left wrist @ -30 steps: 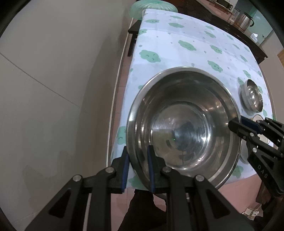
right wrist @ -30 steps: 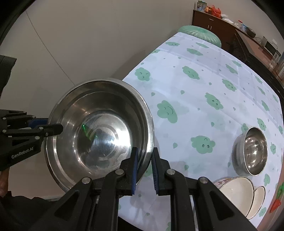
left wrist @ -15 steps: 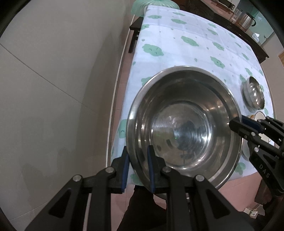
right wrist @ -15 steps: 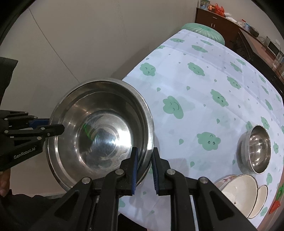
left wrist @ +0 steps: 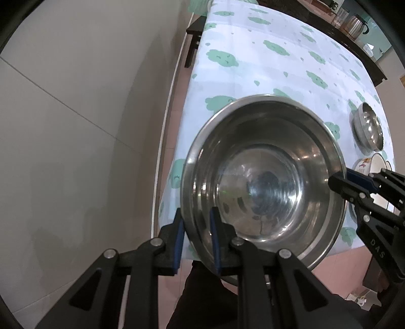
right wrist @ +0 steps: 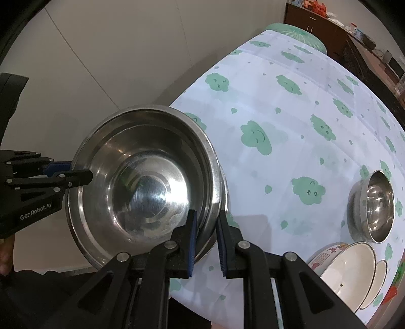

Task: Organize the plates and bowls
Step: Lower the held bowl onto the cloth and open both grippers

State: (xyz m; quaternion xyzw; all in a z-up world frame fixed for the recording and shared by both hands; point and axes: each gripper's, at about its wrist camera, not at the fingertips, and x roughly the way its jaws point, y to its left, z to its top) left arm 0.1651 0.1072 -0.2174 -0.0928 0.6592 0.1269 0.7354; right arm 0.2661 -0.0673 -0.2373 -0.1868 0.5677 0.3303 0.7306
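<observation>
A large steel bowl (left wrist: 265, 182) is held in the air above the near edge of the table (left wrist: 253, 58), tilted so its inside faces the cameras. My left gripper (left wrist: 195, 238) is shut on its rim at one side. My right gripper (right wrist: 205, 243) is shut on the opposite rim; it also shows in the left wrist view (left wrist: 339, 181). The bowl fills the left of the right wrist view (right wrist: 141, 192), where the left gripper (right wrist: 81, 176) comes in from the left. A small steel bowl (right wrist: 374, 205) stands on the cloth. A white patterned bowl (right wrist: 341, 268) and a smaller white bowl (right wrist: 377, 281) sit nearer the corner.
The table wears a white cloth with green clouds (right wrist: 291, 114). A beige wall (left wrist: 76, 114) runs close along its left side. A green stool (right wrist: 298, 33) and a dark sideboard (right wrist: 354, 43) stand beyond the far end. A kettle (left wrist: 354, 22) sits on the sideboard.
Both grippers have carried the large bowl forward over the table's edge. More cloth now shows behind the bowl, and the small steel bowl has shifted right in view.
</observation>
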